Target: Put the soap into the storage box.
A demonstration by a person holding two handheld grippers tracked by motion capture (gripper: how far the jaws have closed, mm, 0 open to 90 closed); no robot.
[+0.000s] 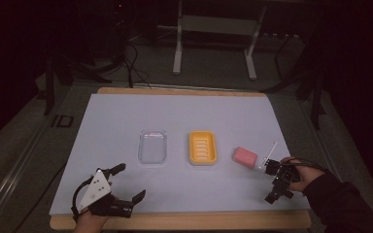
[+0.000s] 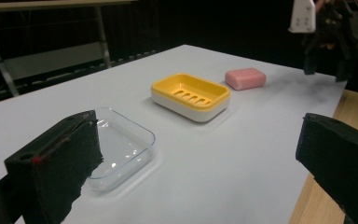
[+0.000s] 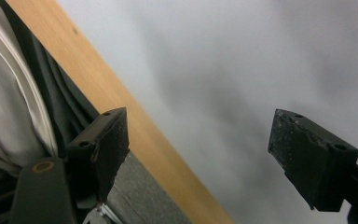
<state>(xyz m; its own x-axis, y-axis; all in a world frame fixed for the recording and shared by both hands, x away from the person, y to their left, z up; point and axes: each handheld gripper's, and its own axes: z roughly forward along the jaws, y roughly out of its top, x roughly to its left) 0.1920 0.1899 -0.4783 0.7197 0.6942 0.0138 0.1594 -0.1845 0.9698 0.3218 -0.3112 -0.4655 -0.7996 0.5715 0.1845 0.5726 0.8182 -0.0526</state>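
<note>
Nearest us in the high view, the left hand-held gripper (image 1: 126, 187) rests released on the counter (image 1: 126, 116); our right hand-held gripper (image 1: 271, 182), also released, sits beside the pink soap bar (image 1: 245, 156), which a careless reach could knock. From the left gripper view, the soap lies just past the yellow soap dish (image 2: 191, 95). Right gripper view: jaws empty over the counter edge.

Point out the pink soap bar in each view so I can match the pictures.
High view: the pink soap bar lies right of centre, just right of the yellow soap dish.
Left gripper view: the bar sits upper centre-right, beyond and right of the dish.
Right gripper view: grey table cover and wooden edge, no soap.
Shared landmark: the grey table cover.
</note>
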